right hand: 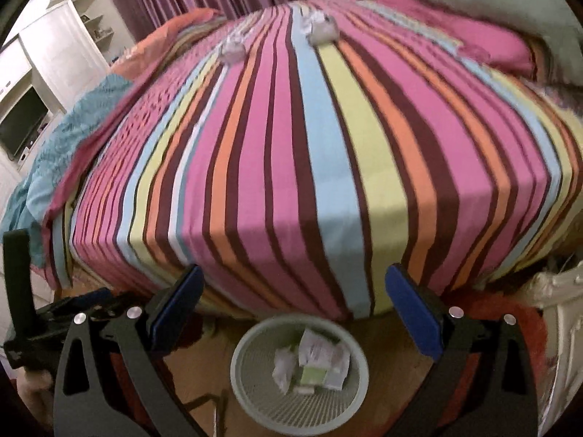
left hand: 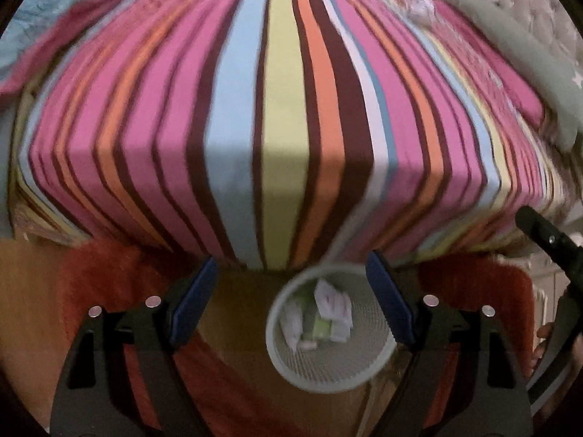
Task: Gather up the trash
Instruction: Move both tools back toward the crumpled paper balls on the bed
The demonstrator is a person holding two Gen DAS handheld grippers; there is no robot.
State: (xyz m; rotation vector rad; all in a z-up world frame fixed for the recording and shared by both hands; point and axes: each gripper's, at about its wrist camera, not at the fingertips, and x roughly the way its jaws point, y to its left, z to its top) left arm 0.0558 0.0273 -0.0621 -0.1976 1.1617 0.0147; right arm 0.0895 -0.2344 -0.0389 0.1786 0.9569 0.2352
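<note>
Hovering empty, both grippers' fingers flank the mesh bin below the bed edge.

Bed top mostly bare — crumpled papers far.

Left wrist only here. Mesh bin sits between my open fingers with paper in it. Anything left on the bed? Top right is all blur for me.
Observer: Yes. The right wrist view shows a crumpled wad far up the striped bed, near the pillows.
Operator: Just one?
Observer: No, a second wad lies to its left, apart from it.
Operator: Right gripper carrying anything?
Observer: No. The right gripper is open and empty above the bin.
</note>
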